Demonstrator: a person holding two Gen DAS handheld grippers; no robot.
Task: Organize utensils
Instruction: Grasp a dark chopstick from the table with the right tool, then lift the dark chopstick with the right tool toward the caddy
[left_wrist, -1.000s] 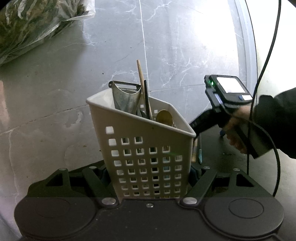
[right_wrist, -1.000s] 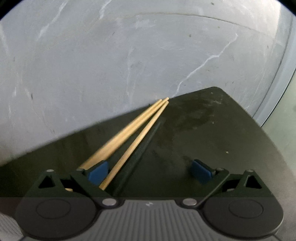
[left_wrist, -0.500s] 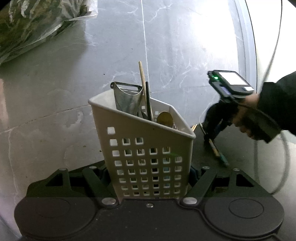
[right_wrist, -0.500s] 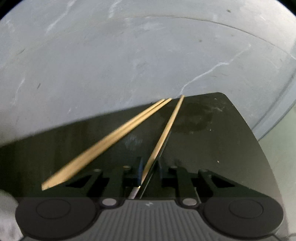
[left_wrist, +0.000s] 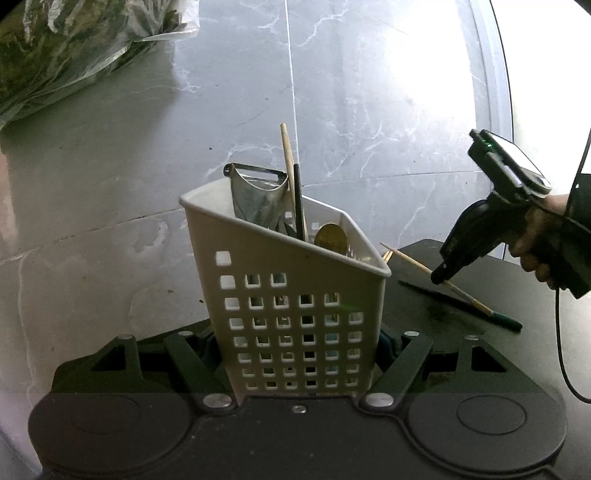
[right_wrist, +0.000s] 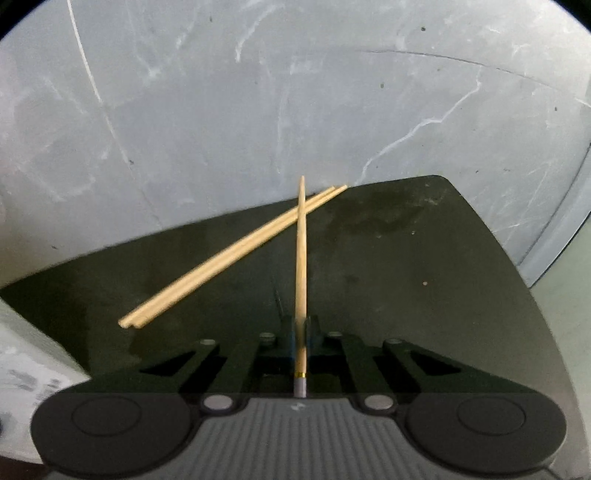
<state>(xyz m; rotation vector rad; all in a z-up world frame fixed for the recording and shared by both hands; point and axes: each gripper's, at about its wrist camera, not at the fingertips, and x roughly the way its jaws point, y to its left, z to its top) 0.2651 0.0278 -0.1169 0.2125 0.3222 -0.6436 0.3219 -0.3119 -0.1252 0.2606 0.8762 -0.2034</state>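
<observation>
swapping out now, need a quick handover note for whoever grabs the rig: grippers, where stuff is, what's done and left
Left gripper: jaws shut on the white perforated utensil caddy, holding it upright.
Right gripper: jaws shut on one wooden chopstick, tip pointing forward, lifted off the black tabletop.
Done: the caddy already holds a peeler, a chopstick, a dark stick and a gold spoon.
Left: drop the held chopstick into the caddy, then fetch the pair of chopsticks lying side by side on the tabletop.
</observation>
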